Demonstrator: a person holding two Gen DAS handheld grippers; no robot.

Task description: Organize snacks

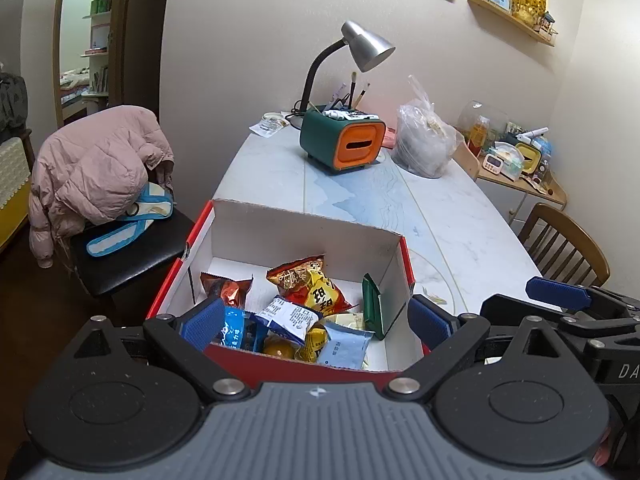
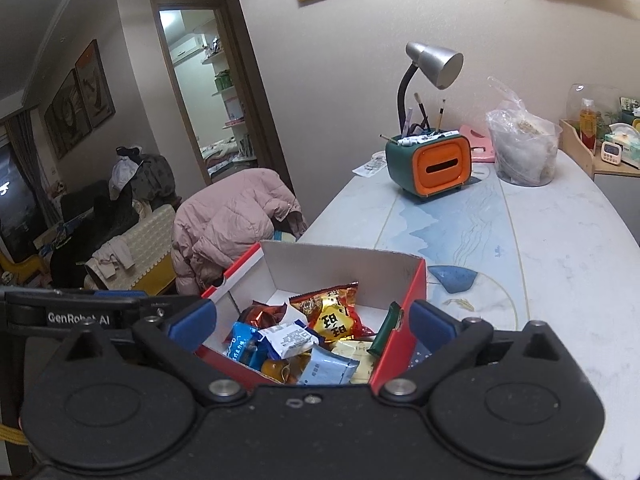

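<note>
The snack packets (image 1: 304,312) lie heaped in the red cardboard box (image 1: 304,224) at the near end of the table (image 1: 460,216) — a yellow-red bag (image 1: 310,284) on top, blue (image 1: 342,346) and white (image 1: 286,316) packets nearer, a green packet (image 1: 374,304) leaning on the right wall. Both tools hover over the near rim, the pile straight ahead and slightly below. The left gripper (image 1: 316,320) is wide open and empty; the right gripper (image 2: 312,320) likewise — neither looks clearly nearer.

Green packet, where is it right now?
The green packet stands on edge inside the red box, against its right wall, beside the yellow-red chip bag.
</note>
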